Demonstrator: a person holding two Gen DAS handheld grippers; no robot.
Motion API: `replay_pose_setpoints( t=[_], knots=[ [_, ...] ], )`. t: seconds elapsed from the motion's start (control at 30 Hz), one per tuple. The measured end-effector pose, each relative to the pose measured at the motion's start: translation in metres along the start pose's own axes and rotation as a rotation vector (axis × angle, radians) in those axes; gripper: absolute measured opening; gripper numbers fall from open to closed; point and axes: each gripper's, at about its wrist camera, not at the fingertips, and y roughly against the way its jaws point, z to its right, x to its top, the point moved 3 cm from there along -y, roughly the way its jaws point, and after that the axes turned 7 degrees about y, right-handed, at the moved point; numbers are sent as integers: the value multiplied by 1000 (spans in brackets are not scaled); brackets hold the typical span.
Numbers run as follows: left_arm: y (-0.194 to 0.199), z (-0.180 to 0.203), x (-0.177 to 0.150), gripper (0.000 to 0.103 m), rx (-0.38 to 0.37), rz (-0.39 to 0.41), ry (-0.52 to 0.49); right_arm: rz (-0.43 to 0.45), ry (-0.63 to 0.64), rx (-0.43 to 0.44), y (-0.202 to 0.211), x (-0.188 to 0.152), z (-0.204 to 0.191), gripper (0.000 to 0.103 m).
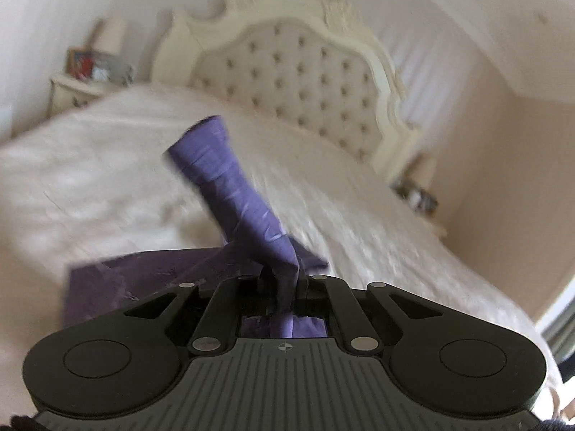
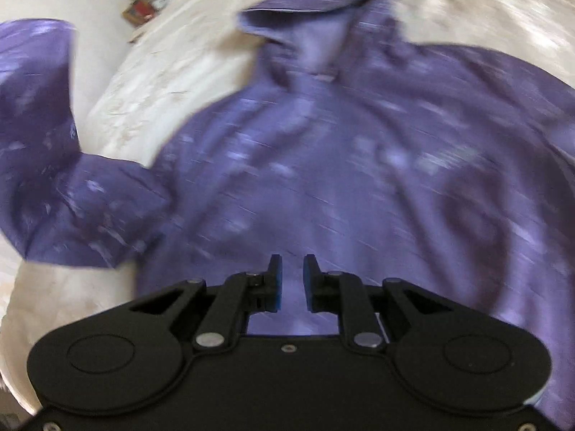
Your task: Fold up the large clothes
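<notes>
A large purple hoodie (image 2: 323, 165) lies spread on the white bed (image 2: 172, 68), hood (image 2: 316, 25) toward the far side. My left gripper (image 1: 282, 280) is shut on a purple sleeve (image 1: 230, 183) and holds it lifted above the bed, the cuff pointing away. That lifted sleeve shows at the left of the right wrist view (image 2: 46, 136). My right gripper (image 2: 291, 280) hovers over the hoodie's lower body, slightly open with a narrow gap between its blue pads (image 2: 276, 283), and holds nothing. Both views are motion-blurred.
A cream tufted headboard (image 1: 287, 72) stands at the far end of the bed (image 1: 90, 165). A nightstand (image 1: 77, 88) with a lamp and boxes is at the far left. Another nightstand (image 1: 417, 194) sits by the wall on the right.
</notes>
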Motion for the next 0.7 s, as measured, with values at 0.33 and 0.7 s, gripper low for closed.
replay_pose_setpoints(
  t=[0.33,0.7],
  knots=[
    [-97,51,-79,27,23,-260,-85,-20,-125,-80,47,-42,100,25],
    [-47,44,-118,43,38,-314,-171,60,-148,-54,47,-12,119,55]
  ],
)
